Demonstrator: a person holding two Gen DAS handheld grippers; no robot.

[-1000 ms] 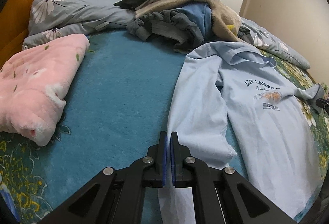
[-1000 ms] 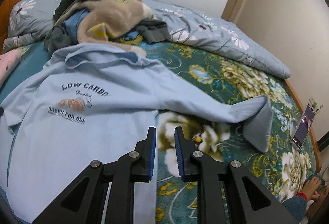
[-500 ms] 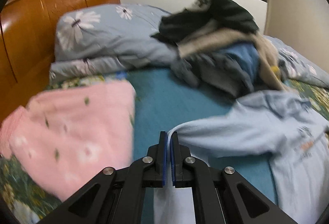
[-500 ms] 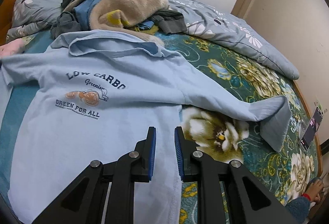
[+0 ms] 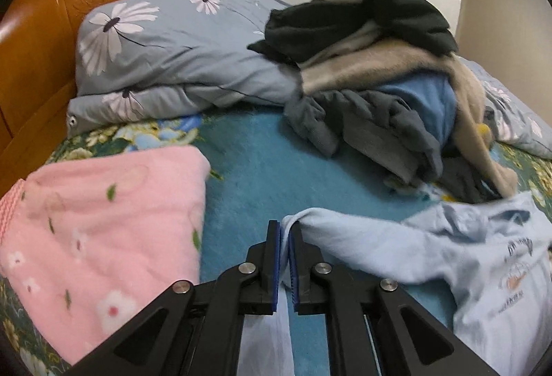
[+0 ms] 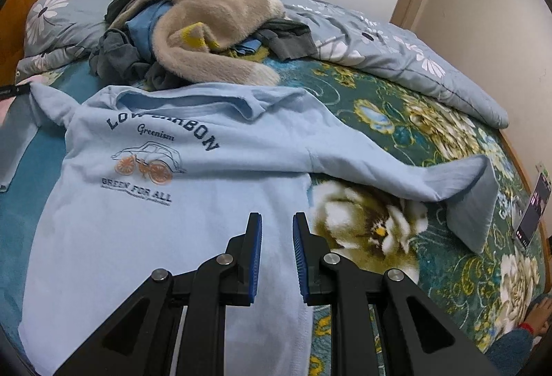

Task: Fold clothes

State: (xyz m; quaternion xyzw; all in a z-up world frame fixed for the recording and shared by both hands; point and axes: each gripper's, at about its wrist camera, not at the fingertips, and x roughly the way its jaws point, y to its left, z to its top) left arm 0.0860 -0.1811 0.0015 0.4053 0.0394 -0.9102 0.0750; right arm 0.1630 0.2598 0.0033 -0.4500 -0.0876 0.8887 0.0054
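Observation:
A light blue sweatshirt point(image 6: 172, 220) with a "LOW CARBON" print lies face up on the bed. My left gripper point(image 5: 284, 227) holds the left sleeve point(image 5: 345, 231) stretched out sideways from the body. Its jaws are opening, and the cloth still sits pinched between the blue pads. In the right wrist view that sleeve tip reaches the left edge. My right gripper point(image 6: 277, 220) hovers open over the sweatshirt's lower right side with nothing between its fingers. The right sleeve point(image 6: 396, 172) lies spread to the right, its cuff folded back.
A heap of unfolded clothes point(image 5: 379, 82) sits behind the sweatshirt against a daisy-print pillow point(image 5: 172, 58). A folded pink blanket point(image 5: 96, 238) lies to the left near the wooden headboard point(image 5: 41, 31). A phone point(image 6: 533, 214) stands at the bed's right edge.
The left gripper carried the sleeve up and to the left, drawing it off the sweatshirt's body, and its jaws have parted slightly. The right gripper stayed over the hem.

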